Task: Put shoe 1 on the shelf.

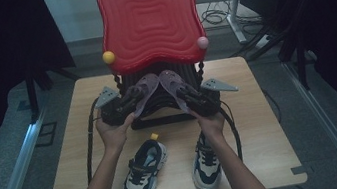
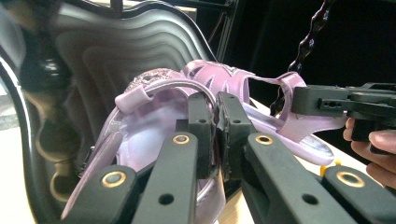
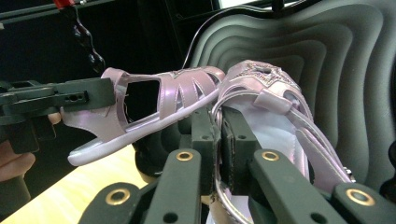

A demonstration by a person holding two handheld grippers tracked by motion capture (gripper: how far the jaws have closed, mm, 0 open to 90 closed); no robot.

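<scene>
The left gripper (image 1: 132,98) is clamped on the side strap of one lilac sandal (image 1: 145,94); in the left gripper view its two black jaws meet on the strap's thin edge with no gap visible between them, and the heel end of that sandal drops out of the bottom of the frame. The right gripper (image 1: 182,92) is likewise closed on the strap of the second lilac sandal (image 1: 170,81), whose heel end is cut off below the right gripper view. Both sandals are held off the wooden table (image 1: 263,131), toes close together, directly in front of the black lower tier of a rack (image 1: 160,118); whether the toes touch each other or the rack cannot be told from above. The rack's red wavy shelf (image 1: 149,19) stands above and covers the back of the black tier. Two dark-blue and white sneakers (image 1: 144,173) lie on the table near the person's forearms, the right one (image 1: 206,162) partly covered by the right wrist.
</scene>
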